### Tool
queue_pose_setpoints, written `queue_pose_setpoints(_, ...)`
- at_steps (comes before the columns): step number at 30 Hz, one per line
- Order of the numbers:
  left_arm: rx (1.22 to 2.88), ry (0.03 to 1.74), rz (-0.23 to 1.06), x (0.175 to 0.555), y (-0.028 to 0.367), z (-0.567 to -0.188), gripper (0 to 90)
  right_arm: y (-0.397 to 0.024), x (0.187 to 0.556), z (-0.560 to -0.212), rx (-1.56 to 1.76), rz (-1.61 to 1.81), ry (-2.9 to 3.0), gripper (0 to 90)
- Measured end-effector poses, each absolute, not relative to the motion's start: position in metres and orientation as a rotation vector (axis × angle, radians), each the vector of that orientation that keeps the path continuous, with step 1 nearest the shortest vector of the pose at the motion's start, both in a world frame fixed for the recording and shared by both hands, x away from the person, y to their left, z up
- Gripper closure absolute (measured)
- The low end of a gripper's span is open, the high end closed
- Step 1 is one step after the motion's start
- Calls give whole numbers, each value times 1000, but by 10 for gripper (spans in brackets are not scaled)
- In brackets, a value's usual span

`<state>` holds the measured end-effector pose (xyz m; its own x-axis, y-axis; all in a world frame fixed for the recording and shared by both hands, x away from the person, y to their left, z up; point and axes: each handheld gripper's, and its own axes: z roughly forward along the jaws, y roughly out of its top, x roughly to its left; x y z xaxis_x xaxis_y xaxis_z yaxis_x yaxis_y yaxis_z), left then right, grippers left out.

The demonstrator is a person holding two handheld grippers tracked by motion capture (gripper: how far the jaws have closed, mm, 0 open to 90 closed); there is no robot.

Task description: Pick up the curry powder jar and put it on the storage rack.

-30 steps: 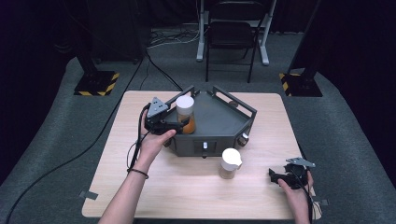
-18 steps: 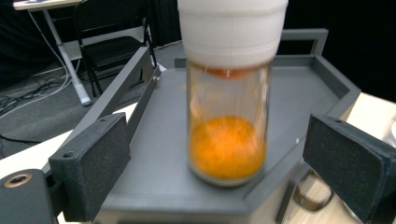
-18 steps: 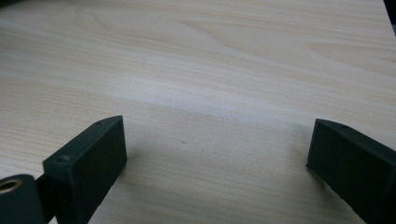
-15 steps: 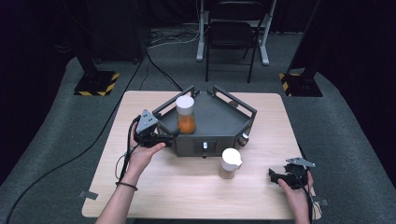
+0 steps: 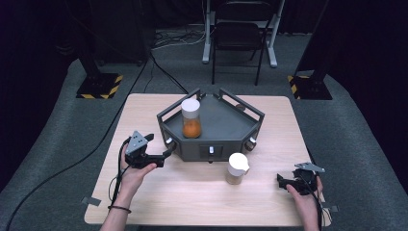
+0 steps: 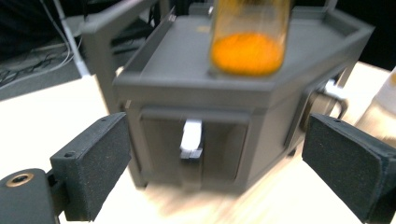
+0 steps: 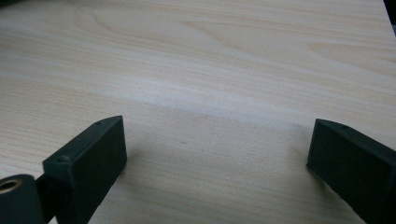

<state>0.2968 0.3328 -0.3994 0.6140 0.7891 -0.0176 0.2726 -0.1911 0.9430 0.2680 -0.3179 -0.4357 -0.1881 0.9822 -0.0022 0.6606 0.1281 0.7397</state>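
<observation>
Wood table (image 5: pixel 159 192) bare btwn left tool (image 5: pixel 166 153), empty, & near edge.

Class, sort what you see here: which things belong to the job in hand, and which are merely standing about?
In the job: left gripper, open; grey tray unit with its front handle; jar of orange stuff standing on it.

Standing about: white-lidded jar on the table; right gripper, open; chair.

You will find no lettering, label, brand or number to read anywhere here. The nearest thing to a sign is the yellow-and-black hazard striping on the two stand bases (image 5: pixel 100 85) on the floor beyond the bench (image 5: pixel 144 110).
</observation>
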Motion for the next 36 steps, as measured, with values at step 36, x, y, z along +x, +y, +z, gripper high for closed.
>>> queue_pose_setpoints(36, 1976, 1136, 496, 300, 349, -447, 82, -318, 268, -436, 1579, 843, 1912, 36)
